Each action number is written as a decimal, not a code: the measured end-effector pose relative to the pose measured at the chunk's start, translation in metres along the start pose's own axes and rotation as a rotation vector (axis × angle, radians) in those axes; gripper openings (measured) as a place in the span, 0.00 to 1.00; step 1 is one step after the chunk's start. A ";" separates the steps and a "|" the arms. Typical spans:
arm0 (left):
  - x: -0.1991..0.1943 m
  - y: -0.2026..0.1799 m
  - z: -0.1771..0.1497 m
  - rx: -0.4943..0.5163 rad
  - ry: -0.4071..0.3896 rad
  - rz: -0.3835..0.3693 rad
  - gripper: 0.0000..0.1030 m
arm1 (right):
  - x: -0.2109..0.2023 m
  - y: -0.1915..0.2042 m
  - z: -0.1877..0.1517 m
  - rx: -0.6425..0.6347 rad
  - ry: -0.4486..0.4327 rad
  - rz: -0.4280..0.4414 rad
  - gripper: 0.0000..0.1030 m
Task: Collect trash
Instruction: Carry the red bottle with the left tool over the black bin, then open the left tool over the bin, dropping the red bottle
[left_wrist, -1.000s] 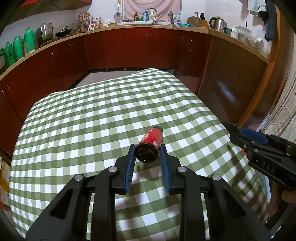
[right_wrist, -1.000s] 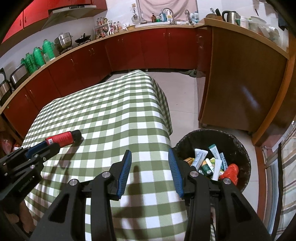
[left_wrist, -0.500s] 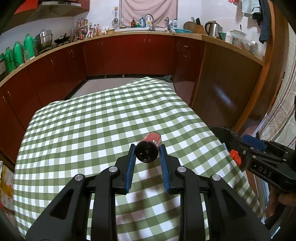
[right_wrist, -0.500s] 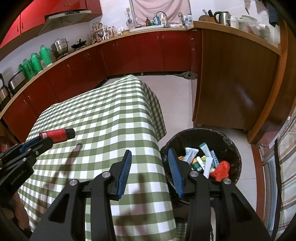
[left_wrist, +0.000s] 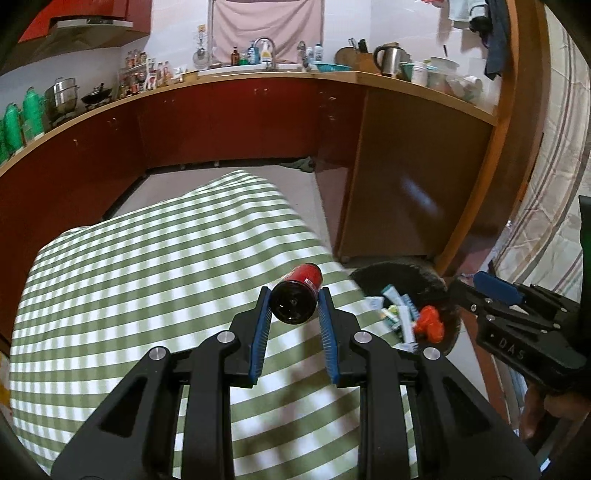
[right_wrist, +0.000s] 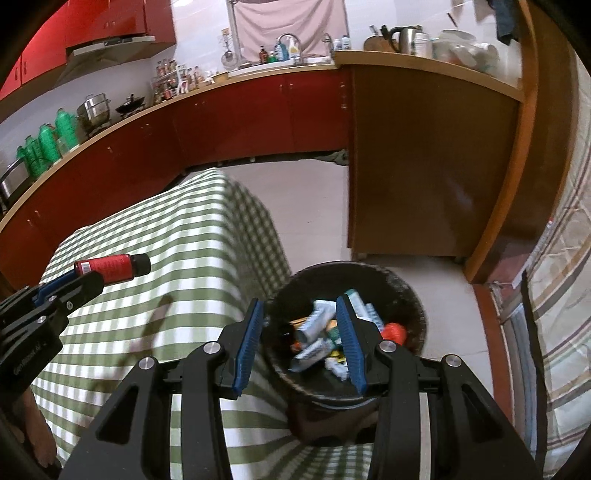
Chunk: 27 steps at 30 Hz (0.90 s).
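Note:
My left gripper (left_wrist: 293, 308) is shut on a red bottle (left_wrist: 297, 295) with a dark base, held level above the green checked tablecloth (left_wrist: 147, 280). In the right wrist view the same red bottle (right_wrist: 110, 266) sticks out of the left gripper (right_wrist: 92, 277) at the left, well above the cloth. A black trash bin (right_wrist: 410, 295) on the floor holds tubes and a red item (right_wrist: 393, 330). My right gripper (right_wrist: 300, 332) hangs open over the bin's near side with nothing between its fingers. The bin (left_wrist: 399, 275) lies to the right of the bottle in the left wrist view.
The table (right_wrist: 177, 229) ends just left of the bin. A wooden counter end (right_wrist: 424, 166) stands behind the bin, red cabinets (right_wrist: 240, 122) curve around the back, and a striped curtain (right_wrist: 569, 258) hangs at the right. Tiled floor (right_wrist: 314, 206) lies between table and cabinets.
Both grippers have swung right towards the bin. The left one carried the bottle higher and rightwards; the right one now hangs over the bin instead of over the cloth.

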<state>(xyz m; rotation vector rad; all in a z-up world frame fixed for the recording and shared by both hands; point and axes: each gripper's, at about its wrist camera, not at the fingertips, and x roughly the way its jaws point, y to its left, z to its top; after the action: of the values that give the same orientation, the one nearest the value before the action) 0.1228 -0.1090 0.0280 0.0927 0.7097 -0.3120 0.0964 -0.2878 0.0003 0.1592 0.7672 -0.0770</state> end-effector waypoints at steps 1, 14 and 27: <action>0.003 -0.007 0.002 0.007 -0.001 -0.008 0.24 | -0.001 -0.003 0.000 0.001 -0.002 -0.005 0.40; 0.054 -0.090 0.017 0.104 0.018 -0.056 0.24 | 0.005 -0.061 0.007 0.020 -0.027 -0.081 0.40; 0.079 -0.104 0.020 0.116 0.049 -0.028 0.43 | 0.012 -0.073 0.010 0.028 -0.027 -0.093 0.41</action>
<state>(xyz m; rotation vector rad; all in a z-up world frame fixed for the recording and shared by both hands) 0.1594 -0.2311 -0.0061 0.2014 0.7415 -0.3783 0.1027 -0.3616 -0.0088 0.1483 0.7470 -0.1779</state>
